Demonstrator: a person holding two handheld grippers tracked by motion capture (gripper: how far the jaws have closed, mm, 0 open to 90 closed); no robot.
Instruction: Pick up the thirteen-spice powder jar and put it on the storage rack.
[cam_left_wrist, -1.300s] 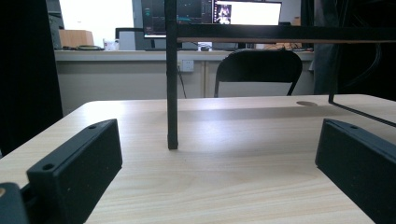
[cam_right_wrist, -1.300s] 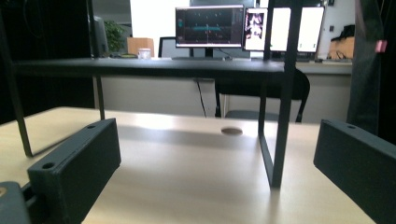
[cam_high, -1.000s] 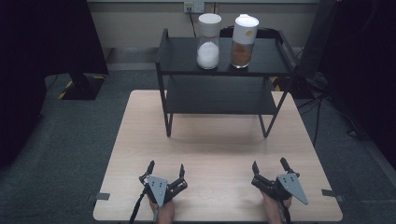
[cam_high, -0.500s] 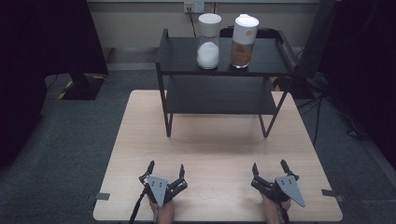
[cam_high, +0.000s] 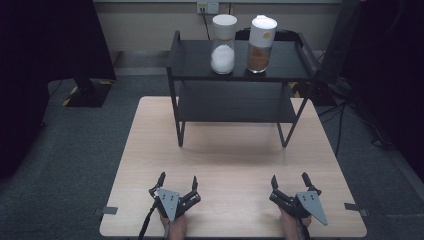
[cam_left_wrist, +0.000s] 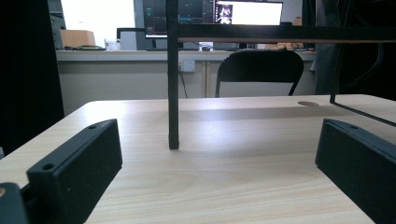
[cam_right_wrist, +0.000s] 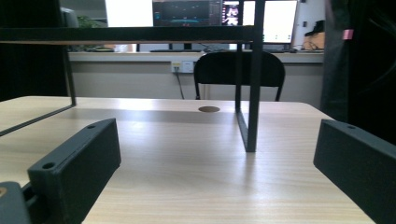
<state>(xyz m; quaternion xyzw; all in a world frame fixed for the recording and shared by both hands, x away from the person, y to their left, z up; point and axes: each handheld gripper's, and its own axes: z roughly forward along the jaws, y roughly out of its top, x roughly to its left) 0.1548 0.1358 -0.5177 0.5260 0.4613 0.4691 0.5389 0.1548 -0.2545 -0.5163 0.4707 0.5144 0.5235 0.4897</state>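
Note:
A black two-tier metal shelf (cam_high: 240, 75) stands at the far half of the light wooden table (cam_high: 230, 150). On its top tier are two jars with white lids: one (cam_high: 223, 45) holds white powder, the other (cam_high: 260, 45) brown grains. My left gripper (cam_high: 177, 181) rests near the table's front edge at the left, open and empty. My right gripper (cam_high: 290, 180) rests at the front right, also open and empty. In the left gripper view a shelf leg (cam_left_wrist: 173, 93) rises ahead between the jaws. In the right gripper view another shelf leg (cam_right_wrist: 254, 93) stands ahead.
A black chair (cam_left_wrist: 259, 70) sits behind the table, with a desk and lit monitors (cam_right_wrist: 201, 11) at the wall. Dark curtains (cam_high: 45, 45) hang at left and right. Tape marks (cam_high: 110, 210) sit at the table's front corners. Bare wood lies between the grippers and the shelf.

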